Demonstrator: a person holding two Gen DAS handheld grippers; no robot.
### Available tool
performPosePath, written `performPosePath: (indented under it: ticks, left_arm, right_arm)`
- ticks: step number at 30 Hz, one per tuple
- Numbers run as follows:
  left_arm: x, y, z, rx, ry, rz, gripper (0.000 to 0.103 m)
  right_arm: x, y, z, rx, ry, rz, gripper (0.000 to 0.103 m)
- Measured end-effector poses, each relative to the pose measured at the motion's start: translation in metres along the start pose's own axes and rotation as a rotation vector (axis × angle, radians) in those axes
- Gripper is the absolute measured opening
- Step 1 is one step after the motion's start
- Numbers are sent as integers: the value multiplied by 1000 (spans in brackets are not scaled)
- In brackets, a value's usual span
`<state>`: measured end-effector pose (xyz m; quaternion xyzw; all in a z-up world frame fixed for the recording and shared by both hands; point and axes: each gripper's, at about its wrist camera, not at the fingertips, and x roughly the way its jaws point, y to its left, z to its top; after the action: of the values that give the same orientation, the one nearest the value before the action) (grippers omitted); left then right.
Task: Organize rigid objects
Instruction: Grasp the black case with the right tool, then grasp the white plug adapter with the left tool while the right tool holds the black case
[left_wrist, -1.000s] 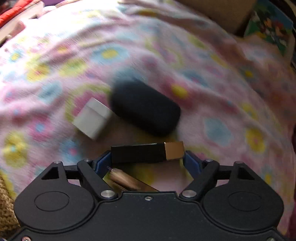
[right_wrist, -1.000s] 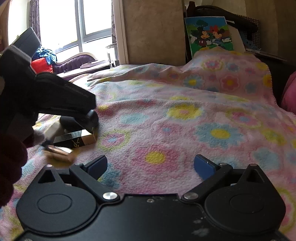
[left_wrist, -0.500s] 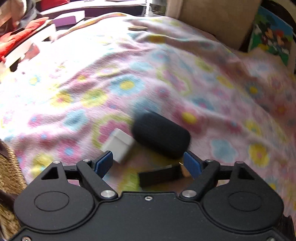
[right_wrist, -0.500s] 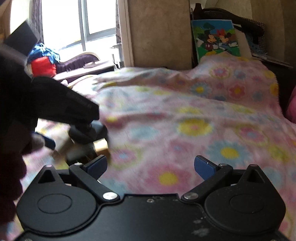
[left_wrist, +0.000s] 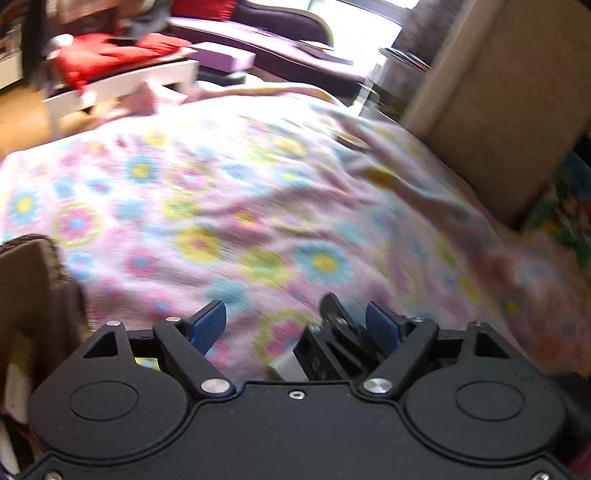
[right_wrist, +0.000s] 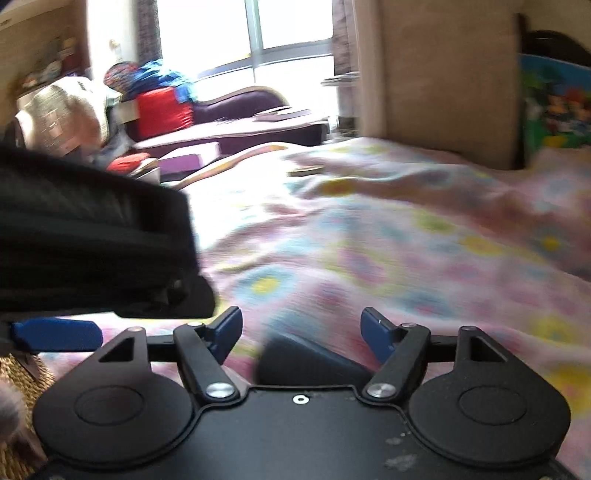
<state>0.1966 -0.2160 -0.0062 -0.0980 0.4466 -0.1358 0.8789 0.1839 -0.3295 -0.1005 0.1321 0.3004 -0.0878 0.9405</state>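
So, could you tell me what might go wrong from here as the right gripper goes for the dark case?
1. The right gripper is closing its jaws with the dark case between them, but the case sits far back near their base, so the pads may grip poorly and drop it.
2. The left gripper hangs close beside, open; the two could collide.
3. The soft blanket might get pinched too.

Pink floral blanket (left_wrist: 258, 206); blue-padded black tongs (right_wrist: 301, 328)
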Motion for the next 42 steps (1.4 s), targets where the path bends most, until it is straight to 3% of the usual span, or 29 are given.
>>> performPosePath:
  ticks: [4,6,9,10,14,21,24,28,30,31,34,37,40,42]
  left_arm:
    - [-6,12,6,-57,-30,0,72]
    - [-10,14,5,-87,-50,-23,73]
    - [-19,9,1,-91,-92,-45,81]
    - [-20,4,1,-75,-96,-55,85]
    - [-14,-5,-5,-26,-52,-70,86]
    - [-16,-2,-3,20,2,-114,87]
    - [-5,0,-2,57,72,-109,88]
    - [13,-10,-11,166,140,-58,88]
    - [20,-18,-19,216,164,-47,88]
    - [25,-23,-24,244,179,-43,88]
    - [33,-35,-38,316,199,15,88]
    - [42,-45,-52,369,234,37,88]
    - [49,-52,-71,403,268,55,88]
    - [52,-57,-81,440,265,99,88]
  right_arm:
    - [32,4,3,66,73,57,69]
    - [44,3,0,80,114,45,65]
    - [54,11,-9,-17,160,-2,57]
    - [53,17,-13,-78,164,-14,57]
    - [41,44,-33,-387,168,-66,56]
    - [-3,17,-49,-490,228,-60,58]
    - [-29,-3,-63,-495,241,-77,60]
    - [-68,-40,-75,-392,218,-94,59]
    - [-90,-61,-77,-277,153,-86,59]
    - [-104,-72,-80,-204,100,-80,61]
    - [-140,-103,-94,-1,-55,-136,84]
    - [-160,-125,-118,122,-133,-214,84]
    - [-167,-137,-141,176,-194,-276,98]
    - [-165,-145,-141,225,-203,-283,98]
